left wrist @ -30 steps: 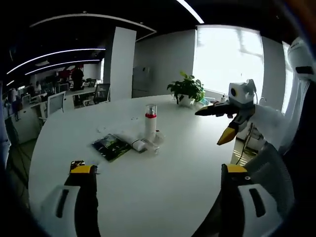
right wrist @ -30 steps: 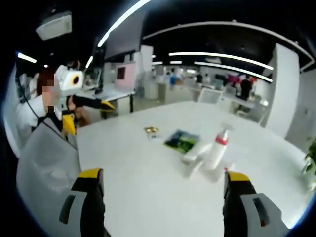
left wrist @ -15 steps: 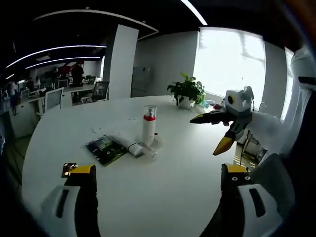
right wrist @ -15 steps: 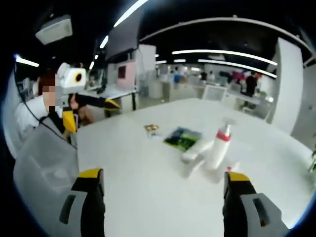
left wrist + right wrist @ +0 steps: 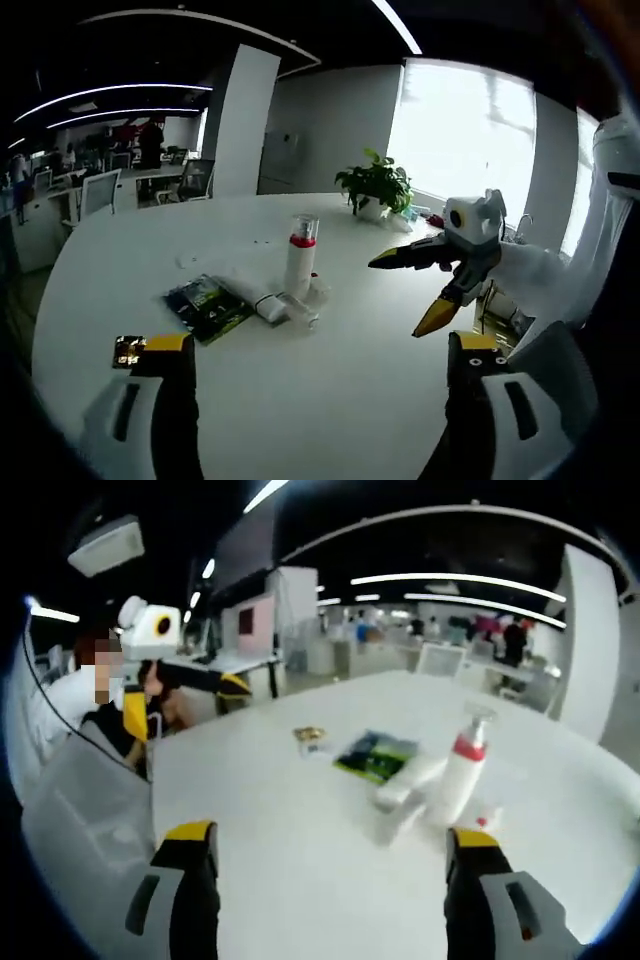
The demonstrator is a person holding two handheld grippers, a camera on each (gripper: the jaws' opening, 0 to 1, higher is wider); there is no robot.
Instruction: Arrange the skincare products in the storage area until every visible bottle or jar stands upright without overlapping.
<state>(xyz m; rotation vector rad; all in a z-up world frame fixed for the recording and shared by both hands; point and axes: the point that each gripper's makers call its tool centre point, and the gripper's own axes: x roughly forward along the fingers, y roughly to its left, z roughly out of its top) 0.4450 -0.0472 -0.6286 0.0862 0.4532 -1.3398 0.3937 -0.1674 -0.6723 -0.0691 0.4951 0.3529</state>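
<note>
left gripper view shows the skincare things bunched together out on the round white table, well in from its near edge: a white pump bottle with a red collar stands upright, while a white tube and a small clear bottle lie flat at its foot, touching or nearly so, which by my reading is the part of the job left to do. a dark green packet lies flat just beside them, and a small gold sachet sits apart, nearer the table's edge. a potted plant stands at the far edge. both tools are held back from the cluster, short of the near edge, probably so the whole group stays in sight before a reach. the left gripper points level at the pile with its jaws wide apart and nothing between them. the right gripper hangs in the air over the table's right side, angled toward the products, jaws likewise spread and empty. in the right gripper view the pump bottle stands beside the lying tube, closer to the right jaw.
</note>
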